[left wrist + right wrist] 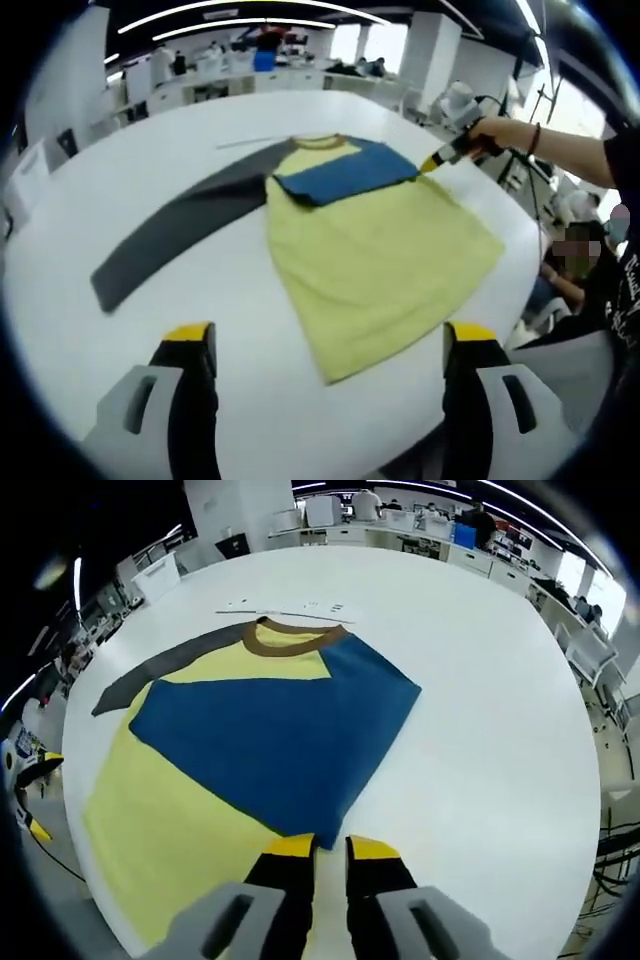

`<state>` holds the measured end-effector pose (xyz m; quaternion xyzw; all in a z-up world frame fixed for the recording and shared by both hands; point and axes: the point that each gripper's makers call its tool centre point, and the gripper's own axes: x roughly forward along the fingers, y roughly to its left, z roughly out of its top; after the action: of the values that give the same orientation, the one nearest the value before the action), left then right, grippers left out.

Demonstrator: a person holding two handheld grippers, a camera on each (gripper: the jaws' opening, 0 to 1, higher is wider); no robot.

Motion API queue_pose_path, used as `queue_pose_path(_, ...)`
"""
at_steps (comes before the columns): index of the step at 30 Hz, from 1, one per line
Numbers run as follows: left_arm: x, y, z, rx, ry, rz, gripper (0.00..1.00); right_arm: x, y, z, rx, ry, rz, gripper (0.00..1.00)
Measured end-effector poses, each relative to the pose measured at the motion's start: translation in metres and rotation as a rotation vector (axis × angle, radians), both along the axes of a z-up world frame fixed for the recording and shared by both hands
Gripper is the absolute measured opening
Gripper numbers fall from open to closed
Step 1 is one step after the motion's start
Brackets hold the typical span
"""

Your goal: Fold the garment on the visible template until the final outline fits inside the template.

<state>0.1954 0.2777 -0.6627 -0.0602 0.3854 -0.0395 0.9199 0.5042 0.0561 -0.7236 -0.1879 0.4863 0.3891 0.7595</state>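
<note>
First sleeve fold under way: right gripper (330,848), jaws nearly closed, pinches the blue sleeve (270,740) ahead. Left gripper (330,345) hovers wide open, empty; grey sleeve (180,225) beyond its left jaw likely needs folding next.

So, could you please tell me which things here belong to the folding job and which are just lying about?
Job:
- yellow shirt, its blue sleeve folded across the body, its grey sleeve spread out
- right tool, nearly shut at the blue sleeve's edge
- left tool, open
- white table

Lying about:
- background desks
- seated person
</note>
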Motion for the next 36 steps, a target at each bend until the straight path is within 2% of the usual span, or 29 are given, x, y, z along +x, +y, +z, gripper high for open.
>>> queue_pose_path(11, -0.003, 0.002, -0.001, 0.004, 0.007, 0.004, 0.88, 0.001, 0.002, -0.003, 0.040, 0.047, -0.032, 0.00)
queue_pose_path(19, -0.004, 0.004, -0.002, 0.005, 0.008, 0.008, 0.88, 0.006, -0.003, 0.001, -0.029, -0.027, 0.039, 0.00)
queue_pose_path(30, -0.005, 0.009, -0.002, 0.005, 0.006, 0.014, 0.88, 0.014, -0.023, 0.000, -0.110, -0.053, 0.056, 0.00)
queue_pose_path(36, -0.004, 0.011, -0.001, 0.007, 0.003, 0.021, 0.88, 0.018, -0.034, 0.000, -0.128, -0.054, 0.043, 0.00)
